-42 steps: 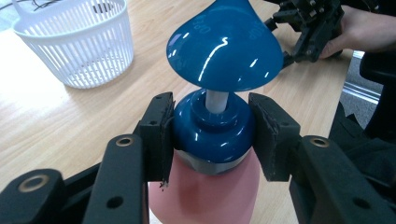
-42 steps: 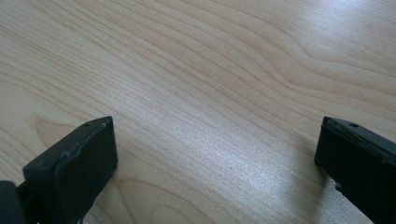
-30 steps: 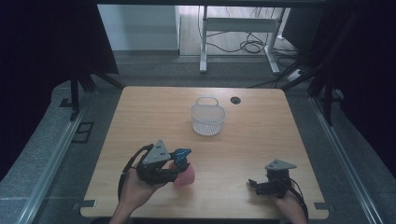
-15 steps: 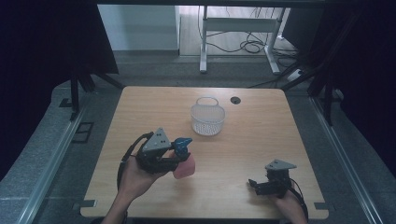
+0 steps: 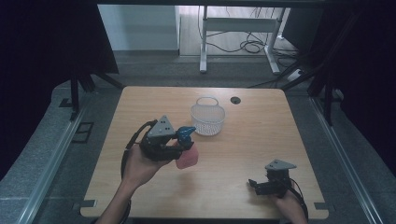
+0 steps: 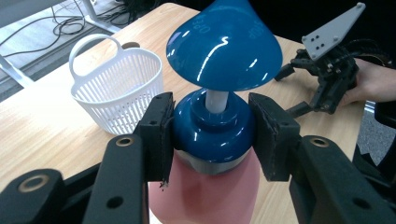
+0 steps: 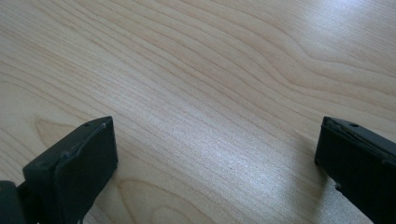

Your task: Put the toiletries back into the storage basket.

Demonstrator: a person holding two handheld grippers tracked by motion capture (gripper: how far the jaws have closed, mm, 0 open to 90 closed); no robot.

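Item one: the left gripper, which we see in the high view above the near left part of the table, held in the person's left hand. Its jaws are closed onto the blue collar of a pink pump bottle; in the left gripper view we find one pad pressed on each side of that collar, with the blue dispenser head rising above them and the pink body hanging below. In the high view the pink bottle sits just near-side of the gripper, tilted, and we cannot tell whether it touches the wood.

Item two: a white slatted basket with a looped handle, standing upright on the table just beyond the bottle. We also note it in the left gripper view.

Item three: the right gripper, low at the near right edge of the table, well apart from the bottle. Its own view shows its jaws spread wide over bare wood grain, holding nothing.

Item four: a small dark round hole in the table's far side.
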